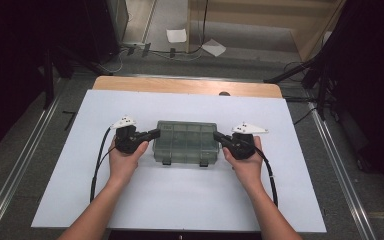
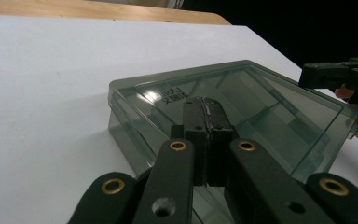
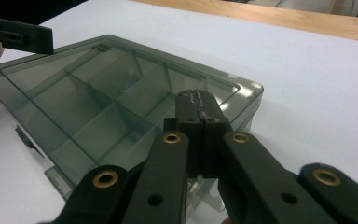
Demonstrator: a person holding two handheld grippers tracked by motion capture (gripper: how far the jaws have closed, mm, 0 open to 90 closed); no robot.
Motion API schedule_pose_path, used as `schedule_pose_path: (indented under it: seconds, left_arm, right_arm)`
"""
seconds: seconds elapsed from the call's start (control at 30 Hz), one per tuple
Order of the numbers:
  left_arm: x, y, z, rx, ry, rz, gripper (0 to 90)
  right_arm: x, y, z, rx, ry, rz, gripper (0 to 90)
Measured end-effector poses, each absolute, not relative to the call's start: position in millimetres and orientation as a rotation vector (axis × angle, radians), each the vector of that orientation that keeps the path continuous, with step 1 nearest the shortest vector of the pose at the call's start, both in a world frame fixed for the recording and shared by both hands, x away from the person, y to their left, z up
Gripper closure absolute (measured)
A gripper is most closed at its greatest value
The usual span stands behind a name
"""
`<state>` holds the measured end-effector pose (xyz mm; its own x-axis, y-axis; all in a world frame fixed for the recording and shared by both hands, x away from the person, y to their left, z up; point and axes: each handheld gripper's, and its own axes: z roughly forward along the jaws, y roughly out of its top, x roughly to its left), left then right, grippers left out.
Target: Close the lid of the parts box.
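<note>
Slippage is your risk: both claws, left claw and right claw, are pressed together at opposite ends of the smoky translucent organizer box, mid-table. Its slick, hard plastic lid and smooth white table could let it skid or tilt.

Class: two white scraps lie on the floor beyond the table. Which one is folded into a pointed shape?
The right scrap, angled with a pointed corner; the left scrap lies as a flat rectangle.
</note>
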<state>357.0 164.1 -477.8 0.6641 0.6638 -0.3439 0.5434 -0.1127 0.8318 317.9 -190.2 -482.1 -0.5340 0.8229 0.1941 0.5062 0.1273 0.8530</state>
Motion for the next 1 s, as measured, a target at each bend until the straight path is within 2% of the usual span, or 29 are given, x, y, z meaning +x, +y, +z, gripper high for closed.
schedule_pose_path:
  seconds: [0.6, 1.0]
  left_arm:
    - [334, 160, -493, 1.815, 0.954, 0.209, 89.6]
    - [330, 155, -494, 1.838, 0.926, 0.222, 89.8]
  right_arm:
    - [291, -187, -502, 1.28, 2.075, 1.353, 90.0]
    - [287, -186, -505, 1.255, 2.052, 1.364, 90.0]
